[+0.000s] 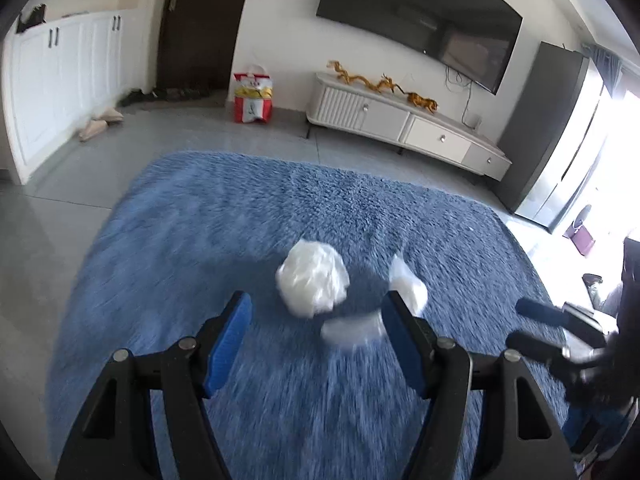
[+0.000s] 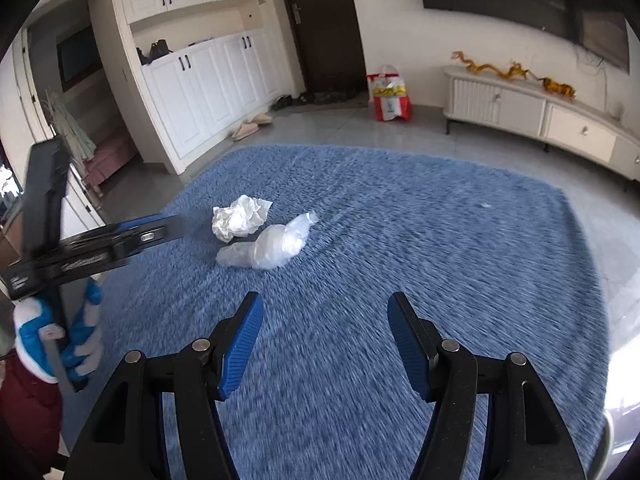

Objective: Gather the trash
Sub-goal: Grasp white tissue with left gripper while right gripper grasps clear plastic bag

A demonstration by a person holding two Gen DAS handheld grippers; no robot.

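Fingers of left gripper (image 1: 318,312) and right gripper (image 2: 325,314) are standing apart w/ nothing between, hovering over blue rug (image 2: 400,240). Crumpled paper ball (image 2: 240,216) & clear plastic bag (image 2: 272,246) are lying touching mid-rug, just ahead of left gripper. Red bag (image 2: 390,94) is sitting by far wall.

Ahead of your jaws, the blue rug (image 2: 400,240) carries a crumpled paper ball (image 2: 240,218) touching a clear plastic bag (image 2: 272,246).

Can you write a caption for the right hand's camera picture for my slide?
Open right gripper above the blue rug, facing crumpled paper and a plastic bag.
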